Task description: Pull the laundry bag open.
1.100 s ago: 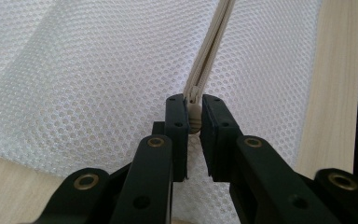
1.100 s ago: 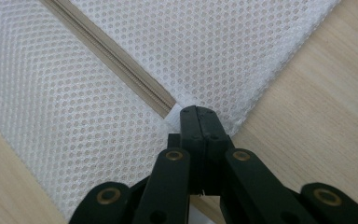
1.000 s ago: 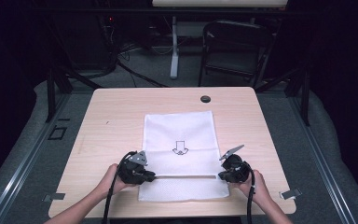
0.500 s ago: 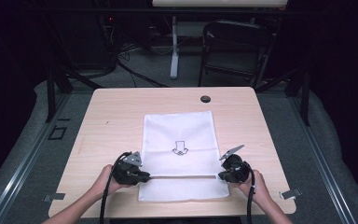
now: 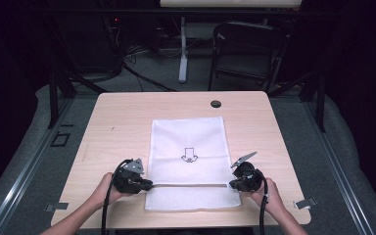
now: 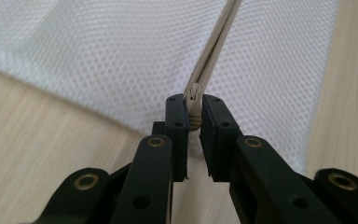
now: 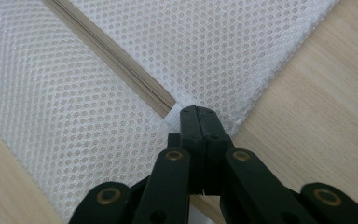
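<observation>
My white mesh bag (image 5: 188, 147) lies flat in the middle of the wooden table (image 5: 112, 122), with its zipper (image 5: 186, 185) running across near my edge. My left gripper (image 5: 149, 185) sits at the bag's left side and pinches the zipper pull (image 6: 194, 105) tight between its jaws. My right gripper (image 5: 231, 185) sits at the bag's right side, squeezed shut on the cloth end of the zipper there. A small black cap (image 5: 216, 104) rests on the table beyond the bag.
</observation>
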Demonstrator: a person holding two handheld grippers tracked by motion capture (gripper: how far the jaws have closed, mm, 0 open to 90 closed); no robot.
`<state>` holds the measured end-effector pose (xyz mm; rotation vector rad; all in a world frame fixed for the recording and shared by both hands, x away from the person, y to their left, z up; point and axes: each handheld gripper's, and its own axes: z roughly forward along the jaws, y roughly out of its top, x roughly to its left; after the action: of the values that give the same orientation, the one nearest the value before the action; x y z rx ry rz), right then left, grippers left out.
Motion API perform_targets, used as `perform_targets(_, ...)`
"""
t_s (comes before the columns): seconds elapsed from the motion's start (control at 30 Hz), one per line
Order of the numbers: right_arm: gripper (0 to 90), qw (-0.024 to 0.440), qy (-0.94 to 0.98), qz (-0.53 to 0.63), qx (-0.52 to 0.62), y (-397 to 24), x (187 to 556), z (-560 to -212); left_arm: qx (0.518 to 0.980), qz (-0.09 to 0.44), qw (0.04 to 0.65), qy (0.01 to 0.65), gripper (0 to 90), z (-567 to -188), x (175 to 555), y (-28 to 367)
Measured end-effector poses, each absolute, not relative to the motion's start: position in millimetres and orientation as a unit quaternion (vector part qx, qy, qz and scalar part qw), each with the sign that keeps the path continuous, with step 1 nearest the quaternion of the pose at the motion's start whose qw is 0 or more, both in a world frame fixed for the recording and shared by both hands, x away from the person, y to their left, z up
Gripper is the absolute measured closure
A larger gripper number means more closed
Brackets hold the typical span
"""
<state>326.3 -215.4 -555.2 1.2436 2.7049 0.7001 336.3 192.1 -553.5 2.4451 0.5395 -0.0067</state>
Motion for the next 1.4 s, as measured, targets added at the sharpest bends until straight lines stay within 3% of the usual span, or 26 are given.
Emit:
perform_targets(0.9, 90.0, 0.056, 0.892, 0.227, 0.387, -217, 324, -555, 0.923, -0.026, 0.324, 0.209, 79.6, -558, 335, 207)
perform_targets(0.93, 87.3, 0.057, 0.893, 0.226, 0.386, -216, 324, -555, 0.916, -0.036, 0.338, 0.214, 75.9, -557, 336, 208)
perform_targets(0.97, 71.7, 0.056, 0.893, 0.228, 0.384, -216, 324, -553, 0.914, -0.034, 0.338, 0.220, 69.3, -556, 336, 209)
perform_targets(1.0, 71.7, 0.056, 0.893, 0.228, 0.384, -216, 324, -553, 0.914, -0.034, 0.338, 0.220, 60.6, -556, 336, 209)
perform_targets(1.03, 62.8, 0.055, 0.884, 0.255, 0.387, -215, 323, -546, 0.913, -0.032, 0.340, 0.225, 54.6, -552, 336, 210)
perform_targets(1.07, 62.8, 0.055, 0.884, 0.255, 0.387, -215, 323, -546, 0.913, -0.032, 0.340, 0.225, 50.9, -552, 336, 210)
perform_targets(1.1, 52.9, 0.070, 0.876, 0.282, 0.384, -215, 321, -535, 0.910, -0.023, 0.342, 0.235, 44.8, -544, 337, 213)
perform_targets(1.17, 45.4, 0.075, 0.870, 0.294, 0.389, -218, 318, -524, 0.907, -0.021, 0.342, 0.243, 35.0, -539, 337, 214)
perform_targets(1.23, 32.4, 0.090, 0.868, 0.292, 0.390, -223, 315, -516, 0.899, 0.013, 0.344, 0.271, 25.1, -526, 333, 220)
perform_targets(1.27, 32.4, 0.090, 0.868, 0.292, 0.390, -223, 315, -516, 0.899, 0.013, 0.344, 0.271, 18.0, -526, 333, 220)
perform_targets(1.3, 20.9, 0.090, 0.865, 0.291, 0.399, -230, 313, -511, 0.895, 0.014, 0.344, 0.285, 14.4, -520, 331, 222)
perform_targets(1.4, 13.1, 0.107, 0.862, 0.283, 0.407, -237, 309, -507, 0.884, 0.038, 0.330, 0.329, 9.2, -510, 324, 226)
